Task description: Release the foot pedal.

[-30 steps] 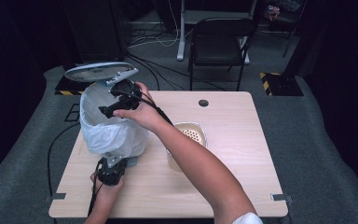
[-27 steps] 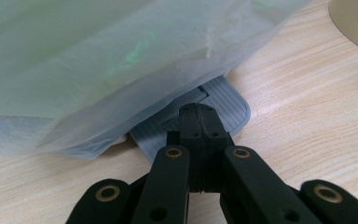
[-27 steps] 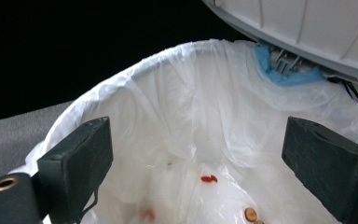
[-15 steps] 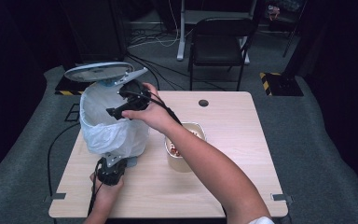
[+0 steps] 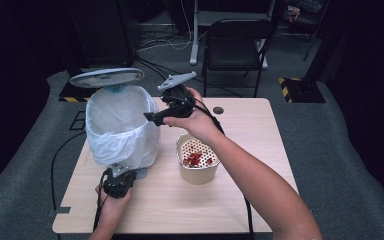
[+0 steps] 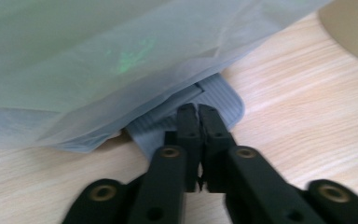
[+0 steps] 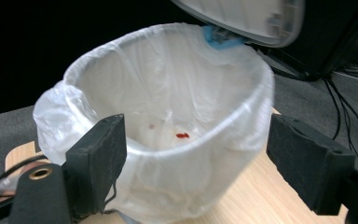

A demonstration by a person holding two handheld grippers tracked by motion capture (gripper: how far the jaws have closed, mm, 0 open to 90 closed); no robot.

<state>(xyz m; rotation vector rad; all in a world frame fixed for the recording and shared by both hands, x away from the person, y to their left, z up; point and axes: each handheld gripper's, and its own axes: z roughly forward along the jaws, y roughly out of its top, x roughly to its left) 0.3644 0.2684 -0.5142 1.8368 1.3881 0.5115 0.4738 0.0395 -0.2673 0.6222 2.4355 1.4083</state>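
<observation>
A pedal bin lined with a white bag (image 5: 120,125) stands on the table's left half, its lid (image 5: 106,77) raised. My left gripper (image 5: 120,174) is low at the bin's front. Its jaws (image 6: 196,112) rest tip-down on the grey pedal (image 6: 226,100); they have just been opening a trifle but still touch, with nothing between them. My right gripper (image 5: 152,116) hovers beside the bin's right rim, above a beige bowl (image 5: 196,172) holding red bits (image 5: 195,159). Its jaws (image 7: 196,158) have just been closing, stand wide apart and are empty. A red bit (image 7: 182,136) lies inside the bag.
The wooden table (image 5: 260,200) has bare surface to the right of the bowl and along its front. A round cable hole (image 5: 218,110) sits near the far edge. A black chair (image 5: 235,45) and floor cables lie beyond the table.
My right gripper has drawn back to the right, from over the bin's mouth to beside its rim, uncovering the bowl. The left hand and the raised lid have stayed put.
</observation>
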